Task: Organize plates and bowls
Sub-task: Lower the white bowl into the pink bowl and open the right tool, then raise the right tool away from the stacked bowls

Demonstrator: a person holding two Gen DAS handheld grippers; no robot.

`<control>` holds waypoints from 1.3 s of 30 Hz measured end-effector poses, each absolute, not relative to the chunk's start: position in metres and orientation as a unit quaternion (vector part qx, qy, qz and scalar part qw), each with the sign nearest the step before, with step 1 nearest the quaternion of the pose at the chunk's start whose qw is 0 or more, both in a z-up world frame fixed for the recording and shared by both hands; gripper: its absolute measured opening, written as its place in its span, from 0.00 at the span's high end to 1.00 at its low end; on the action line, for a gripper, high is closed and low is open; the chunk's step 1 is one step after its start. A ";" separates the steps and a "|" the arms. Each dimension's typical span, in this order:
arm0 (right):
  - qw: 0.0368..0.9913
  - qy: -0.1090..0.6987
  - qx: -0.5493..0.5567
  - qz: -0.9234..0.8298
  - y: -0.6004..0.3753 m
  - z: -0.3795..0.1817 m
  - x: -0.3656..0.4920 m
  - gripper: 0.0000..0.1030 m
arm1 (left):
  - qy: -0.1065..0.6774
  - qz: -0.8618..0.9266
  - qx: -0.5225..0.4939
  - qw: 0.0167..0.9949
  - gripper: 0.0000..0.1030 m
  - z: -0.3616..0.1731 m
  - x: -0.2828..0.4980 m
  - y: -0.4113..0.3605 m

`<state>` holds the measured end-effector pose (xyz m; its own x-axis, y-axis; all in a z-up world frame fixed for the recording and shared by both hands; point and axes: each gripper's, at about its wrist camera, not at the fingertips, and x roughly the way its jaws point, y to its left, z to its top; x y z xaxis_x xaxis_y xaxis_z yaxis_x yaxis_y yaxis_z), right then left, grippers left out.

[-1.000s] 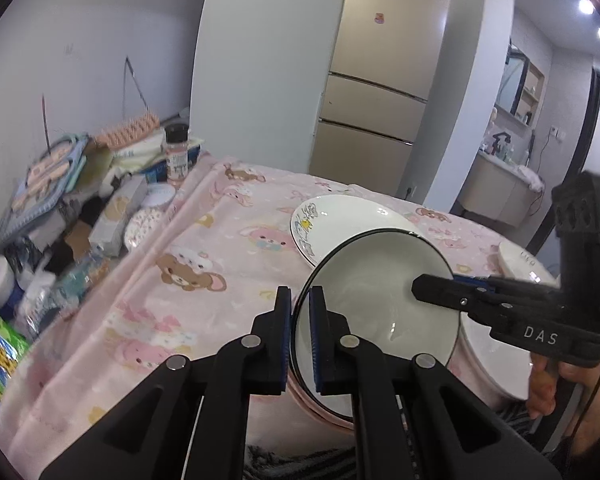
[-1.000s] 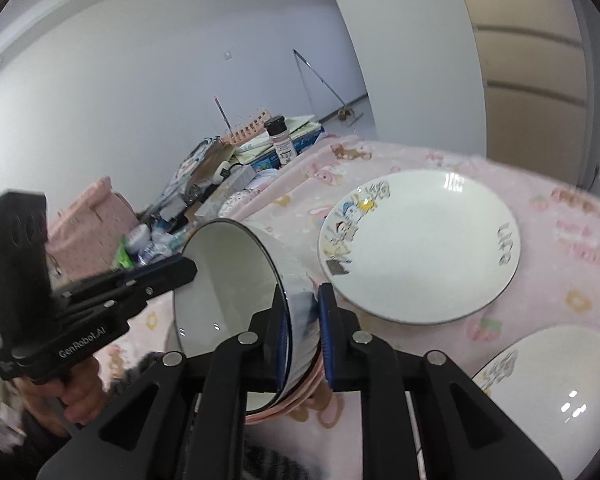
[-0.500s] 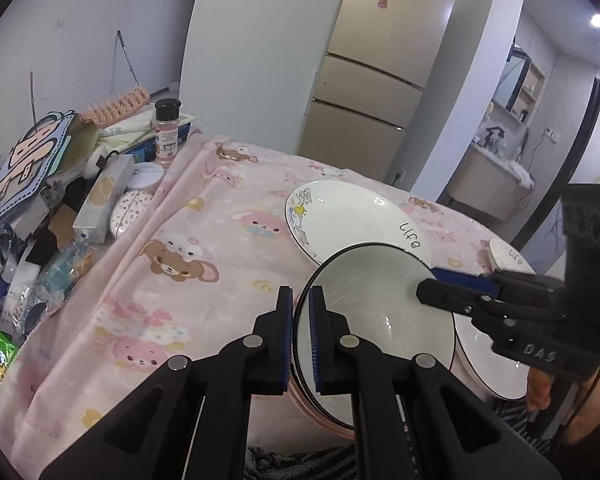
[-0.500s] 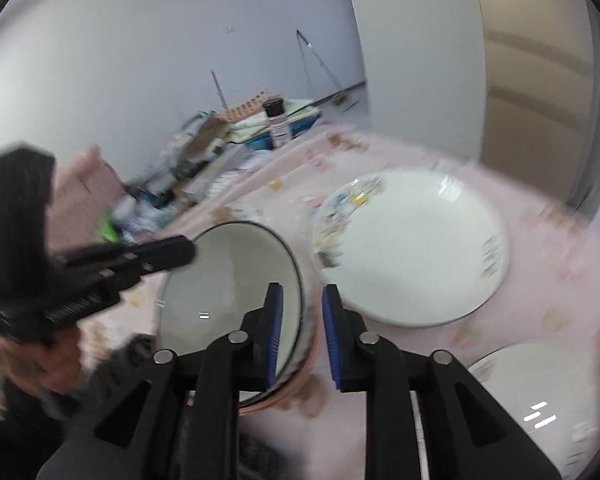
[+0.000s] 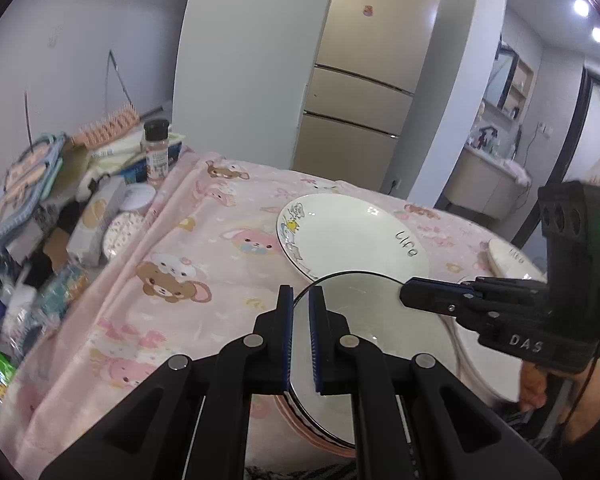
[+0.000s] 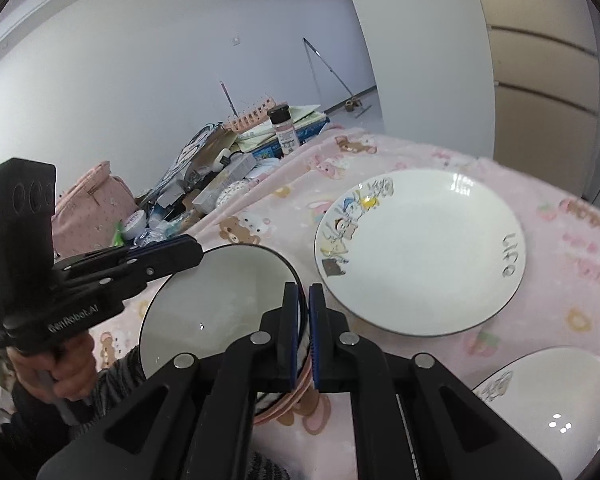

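Observation:
A white bowl with a dark rim (image 5: pixel 372 340) (image 6: pixel 216 304) sits nested in a pink bowl (image 5: pixel 300 426) (image 6: pixel 288 400) at the table's near edge. My left gripper (image 5: pixel 299 312) has its jaws slightly parted around the bowl's left rim. My right gripper (image 6: pixel 303 308) has its jaws slightly parted around the right rim; it also shows in the left wrist view (image 5: pixel 412 300). A white plate with cartoon art and "Life" (image 5: pixel 352 236) (image 6: pixel 420 252) lies beyond the bowls. Another white plate (image 6: pixel 548 404) lies at the right.
A pink cartoon tablecloth (image 5: pixel 188 264) covers the table. Clutter lies along the left side: a spice jar (image 5: pixel 156 152), boxes, a round tin (image 5: pixel 124 228), a pink comb rack, a pink bag (image 6: pixel 88 208). A fridge (image 5: pixel 364 80) stands behind.
The white bowl went from tilted and lifted to lying flat in the pink bowl. Both grippers' jaws have parted slightly around its rim.

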<state>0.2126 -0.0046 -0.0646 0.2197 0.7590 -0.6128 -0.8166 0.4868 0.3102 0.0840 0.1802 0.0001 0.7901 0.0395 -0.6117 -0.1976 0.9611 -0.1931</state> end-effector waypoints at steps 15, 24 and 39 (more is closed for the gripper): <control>0.813 0.309 -0.082 0.487 0.001 -0.053 0.198 1.00 | 0.311 0.073 -0.133 0.938 0.92 -0.002 0.097 0.186; 0.816 0.304 -0.084 0.484 0.001 -0.056 0.197 1.00 | 0.301 0.067 -0.132 0.942 0.92 -0.006 0.096 0.182; 0.888 0.193 -0.032 0.417 -0.061 0.031 0.174 0.00 | 0.214 0.061 -0.079 0.972 0.00 0.057 0.065 0.156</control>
<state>0.1738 -0.0607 0.0315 0.5774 0.7283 -0.3690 -0.7533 0.6495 0.1033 0.0650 0.1561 0.0569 0.9013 0.0842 -0.4250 -0.1519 0.9801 -0.1280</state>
